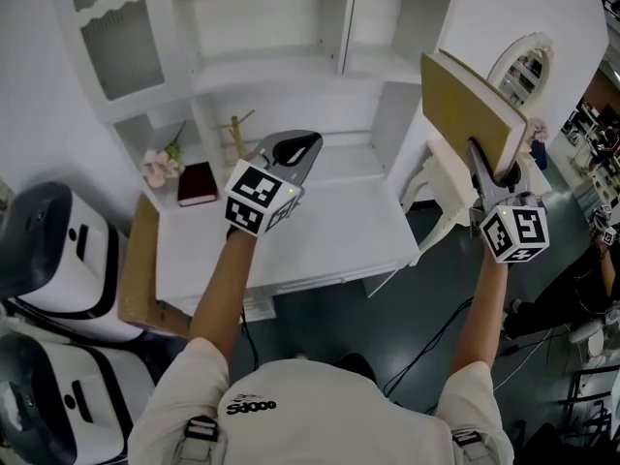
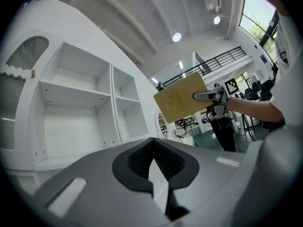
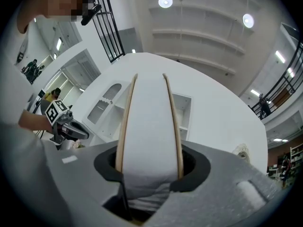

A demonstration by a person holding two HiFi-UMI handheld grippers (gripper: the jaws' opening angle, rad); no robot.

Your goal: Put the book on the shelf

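Note:
A tan hardcover book (image 1: 472, 108) is held up in the air at the right, tilted, with my right gripper (image 1: 487, 168) shut on its lower edge. In the right gripper view its white page edge (image 3: 149, 117) runs up between the jaws. The left gripper view shows the same book (image 2: 182, 98) beside the white shelf unit (image 2: 71, 91). My left gripper (image 1: 308, 145) hovers over the white desk (image 1: 329, 240), shut and empty. The open shelves (image 1: 266, 61) stand behind it. A dark red book (image 1: 197, 183) lies at the desk's back left.
Pink flowers (image 1: 160, 166) and a small wooden stand (image 1: 235, 129) sit at the back of the desk. A brown board (image 1: 140, 260) leans at its left end. A white chair (image 1: 448, 197) stands right of the desk. Black-and-white machines (image 1: 53, 260) fill the left side.

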